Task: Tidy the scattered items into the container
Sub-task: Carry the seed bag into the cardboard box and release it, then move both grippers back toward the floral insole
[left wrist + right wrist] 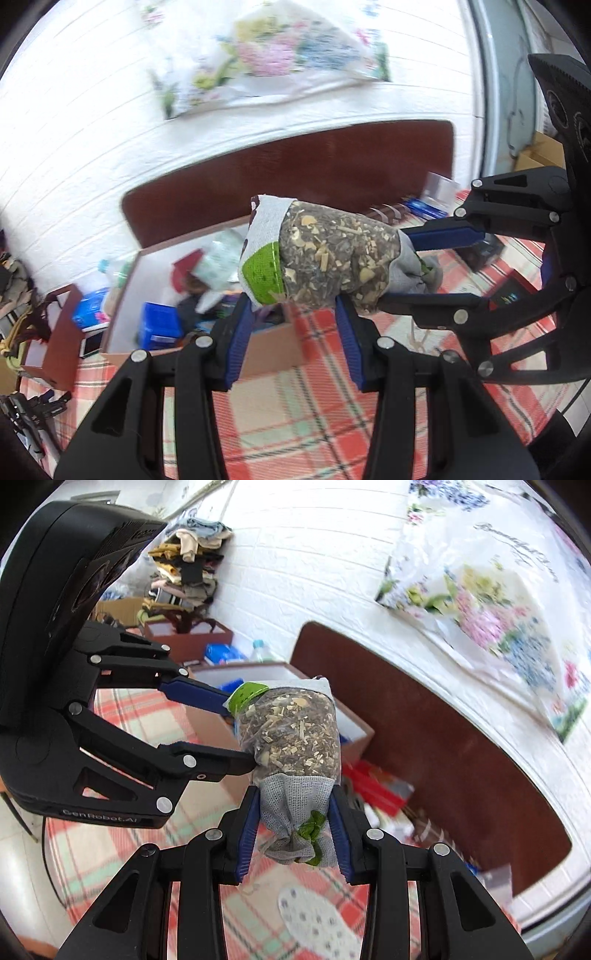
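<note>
A clear pouch of dried herbs (332, 258) with a grey mesh tail and a green-and-white label is held in the air between both grippers. My right gripper (295, 834) is shut on its tied mesh end (295, 812). My left gripper (295, 325) has its jaws around the label end, touching it; in the right wrist view its fingers (207, 698) pinch that end of the pouch (291, 731). The open cardboard box (273, 350) lies just beyond and below, holding several items.
A plaid cloth (295, 424) covers the table. A dark brown board (295, 173) stands behind the box against a white brick wall. A smaller brown box (59, 350) sits left. Loose packets (380, 790) and a perforated white pad (314, 919) lie on the cloth.
</note>
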A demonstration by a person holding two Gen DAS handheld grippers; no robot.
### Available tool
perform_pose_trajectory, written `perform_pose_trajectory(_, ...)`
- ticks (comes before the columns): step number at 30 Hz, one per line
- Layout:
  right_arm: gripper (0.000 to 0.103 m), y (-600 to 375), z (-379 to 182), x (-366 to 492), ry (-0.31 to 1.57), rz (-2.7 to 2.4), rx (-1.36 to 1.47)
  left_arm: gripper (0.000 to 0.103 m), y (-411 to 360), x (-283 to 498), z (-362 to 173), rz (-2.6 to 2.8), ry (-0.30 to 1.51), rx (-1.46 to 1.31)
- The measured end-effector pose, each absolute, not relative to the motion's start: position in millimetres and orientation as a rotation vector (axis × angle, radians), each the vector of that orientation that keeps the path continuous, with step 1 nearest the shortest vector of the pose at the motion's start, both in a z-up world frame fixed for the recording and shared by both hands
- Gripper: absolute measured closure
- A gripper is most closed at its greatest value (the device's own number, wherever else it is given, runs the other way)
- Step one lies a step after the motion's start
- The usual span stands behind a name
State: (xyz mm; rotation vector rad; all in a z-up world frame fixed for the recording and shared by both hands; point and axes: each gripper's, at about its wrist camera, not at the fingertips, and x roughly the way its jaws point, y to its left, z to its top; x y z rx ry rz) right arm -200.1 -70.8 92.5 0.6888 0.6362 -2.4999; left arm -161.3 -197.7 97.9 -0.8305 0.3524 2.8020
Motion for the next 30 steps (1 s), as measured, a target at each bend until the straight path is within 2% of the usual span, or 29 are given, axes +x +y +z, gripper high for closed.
perform_pose_trajectory(9,0.065,-153,73,-300,0.669,-2.434,0.723,0.061,-283,-240,80,2.934,0.286,-0.960)
perform_pose_trajectory(12,0.069,-174,68,-328,0.672,-2.421,0.733,0.089,-305,-262,74,2.938,0.216,-1.003)
perform_pose_trajectory(14,0.070,-187,67,-342,0.675,-2.410,0.726,0.091,-318,-272,75,2.976,0.164,-1.006)
perform_pose_trajectory(15,0.070,-193,65,-349,0.677,-2.407,0.730,0.090,-325,-275,75,3.003,0.157,-1.007)
perform_pose_trajectory(17,0.070,-200,58,-363,0.665,-2.417,0.802,0.078,-335,-280,71,3.049,0.157,-1.040)
perform_pose_trajectory(19,0.067,-199,52,-371,0.656,-2.453,0.828,0.041,-340,-282,66,3.106,0.199,-1.083)
perform_pose_trajectory(20,0.058,-195,51,-372,0.646,-2.472,0.819,0.034,-344,-278,64,3.149,0.214,-1.076)
perform_pose_trajectory(21,0.052,-189,52,-372,0.626,-2.497,0.804,0.026,-348,-274,64,3.160,0.194,-1.057)
perform_pose_trajectory(22,0.046,-181,54,-373,0.599,-2.516,0.792,0.025,-352,-271,65,3.154,0.149,-1.037)
perform_pose_trajectory(25,0.045,-150,61,-370,0.489,-2.566,0.820,0.025,-349,-257,66,3.135,0.065,-1.014)
perform_pose_trajectory(30,0.045,-95,73,-333,0.527,-2.595,0.827,0.025,-306,-234,65,3.080,0.262,-0.981)
